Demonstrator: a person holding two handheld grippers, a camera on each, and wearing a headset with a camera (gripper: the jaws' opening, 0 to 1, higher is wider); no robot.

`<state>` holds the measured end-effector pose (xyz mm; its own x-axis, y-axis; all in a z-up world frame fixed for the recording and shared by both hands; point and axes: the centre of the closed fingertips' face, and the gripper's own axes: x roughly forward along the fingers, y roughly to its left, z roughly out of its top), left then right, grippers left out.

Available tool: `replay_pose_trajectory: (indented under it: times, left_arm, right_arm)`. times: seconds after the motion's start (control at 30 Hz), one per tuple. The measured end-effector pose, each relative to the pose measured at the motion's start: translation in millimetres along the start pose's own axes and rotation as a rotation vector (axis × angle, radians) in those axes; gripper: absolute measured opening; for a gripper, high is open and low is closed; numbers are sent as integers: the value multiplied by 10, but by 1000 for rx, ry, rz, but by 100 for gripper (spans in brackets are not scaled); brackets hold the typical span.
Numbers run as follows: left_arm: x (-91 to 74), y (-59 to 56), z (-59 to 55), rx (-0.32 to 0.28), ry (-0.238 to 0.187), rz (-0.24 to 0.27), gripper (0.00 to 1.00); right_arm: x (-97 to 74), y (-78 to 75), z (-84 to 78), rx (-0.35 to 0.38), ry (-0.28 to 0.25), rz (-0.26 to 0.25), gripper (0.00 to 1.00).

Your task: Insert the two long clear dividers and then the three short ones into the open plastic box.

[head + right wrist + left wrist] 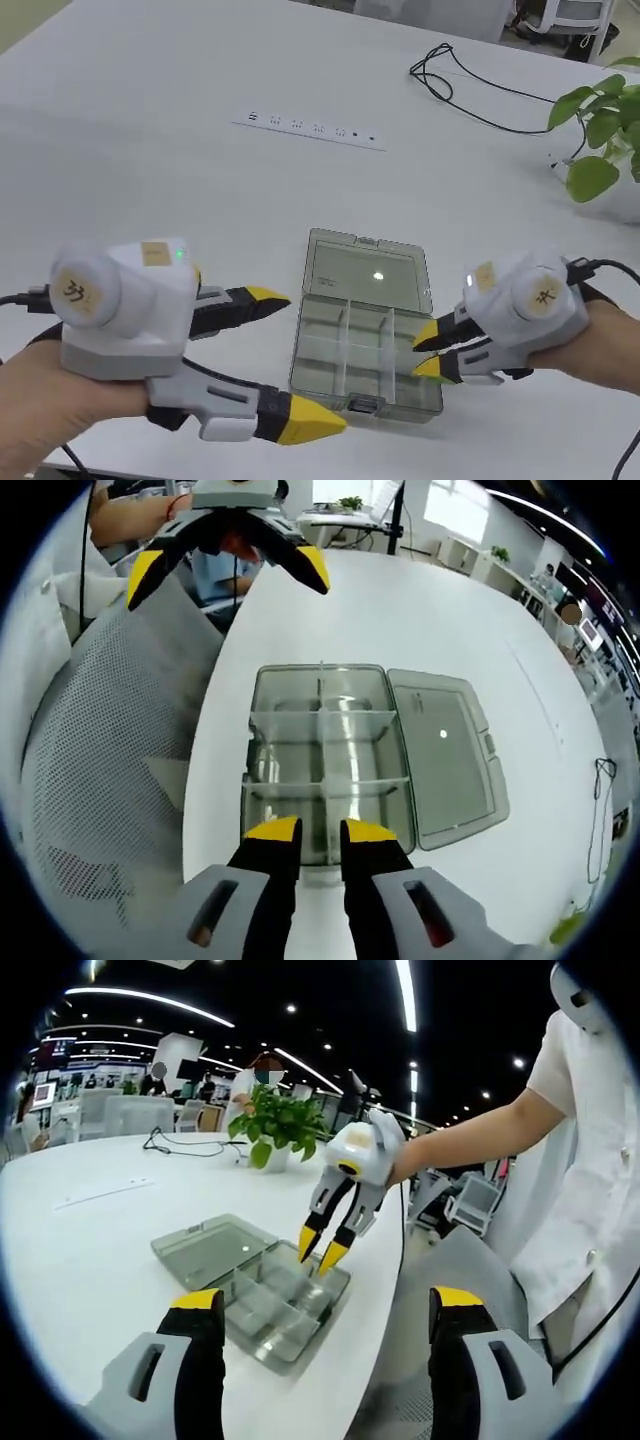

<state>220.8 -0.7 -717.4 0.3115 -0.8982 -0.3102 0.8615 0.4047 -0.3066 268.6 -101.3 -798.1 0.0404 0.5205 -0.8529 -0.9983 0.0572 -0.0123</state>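
Right gripper view: right claw (320, 828) at box (257, 742) edge.

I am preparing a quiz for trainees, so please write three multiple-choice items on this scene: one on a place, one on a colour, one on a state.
1. Where does the white power strip lie? A) on the table beyond the box B) inside the box C) on the floor
2. What colour are the jaw tips of the left gripper and the right gripper? A) red B) yellow C) blue
3. How is the lid of the box? A) shut B) open, laid back C) taken off, held up
Key: 1 A, it lies on bare table farther off than the box; 2 B, all four tips are yellow; 3 B, the inside is uncovered.
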Motion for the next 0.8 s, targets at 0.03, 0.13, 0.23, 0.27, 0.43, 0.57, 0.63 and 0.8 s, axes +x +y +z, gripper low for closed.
replay_pose_trajectory:
  times: [0.03, 0.13, 0.23, 0.27, 0.43, 0.57, 0.63, 0.8]
  left_arm:
    - [-4, 1, 0, 1, 0, 2, 86]
    - [-15, 8, 2, 2, -1, 3, 86]
    - [-27, 22, -6, 2, 2, 8, 87]
    - [-32, 27, -7, 2, 2, 10, 87]
    - [-67, 57, -4, 4, 0, 19, 88]
    - [-95, 75, -20, 6, 5, 30, 91]
    - [-116, 85, -27, 7, 3, 33, 92]
    - [-155, 87, -47, 8, 6, 41, 96]
  right_arm:
    - [-46, -11, 25, 21, -18, -9, 18]
    - [-165, -36, 91, 59, -65, -36, 20]
    - [-277, -51, 113, 82, -91, -61, 22]
    - [-311, -52, 113, 87, -97, -68, 23]
    - [-511, -52, 90, 147, -146, -121, 26]
    - [-637, -35, 38, 184, -168, -156, 30]
    - [-702, -22, 3, 210, -183, -177, 31]
    - [-819, 43, -80, 269, -217, -216, 35]
